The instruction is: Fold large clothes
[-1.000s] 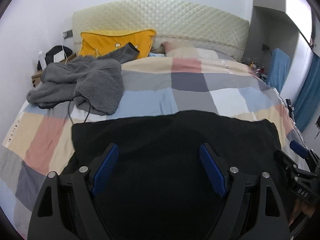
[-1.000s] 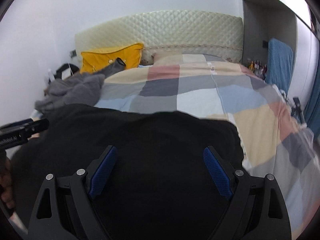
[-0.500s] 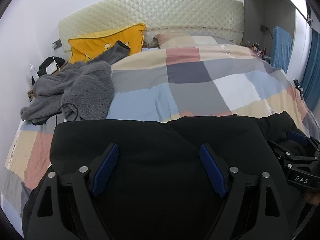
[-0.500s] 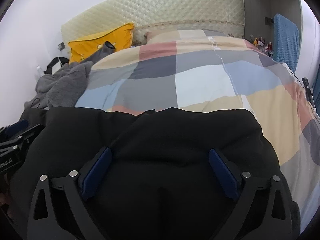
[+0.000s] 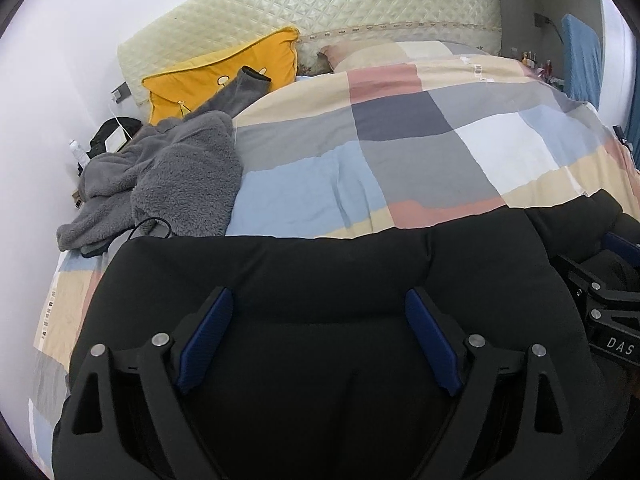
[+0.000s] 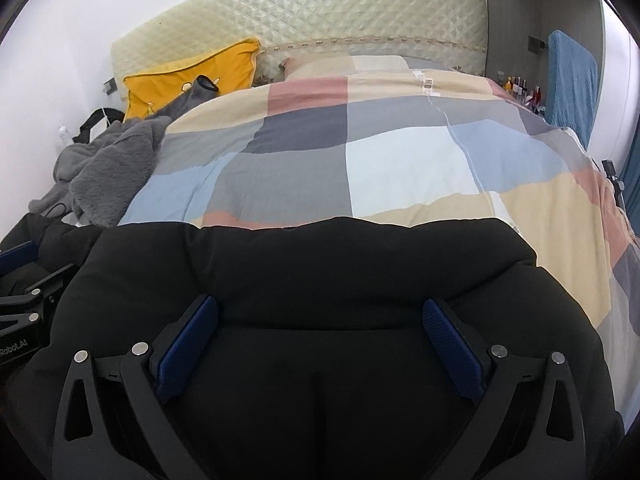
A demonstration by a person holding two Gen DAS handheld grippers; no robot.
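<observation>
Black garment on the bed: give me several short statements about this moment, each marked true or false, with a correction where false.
1. Both grippers have their jaws spread wide over the black garment. True: the left gripper and the right gripper are both open.
2. The grey fleece garment is neatly folded. False: it lies crumpled in a heap.
3. A yellow pillow leans against the quilted headboard. True.
4. The black garment lies on a plain white sheet. False: it lies on a checked duvet.
</observation>
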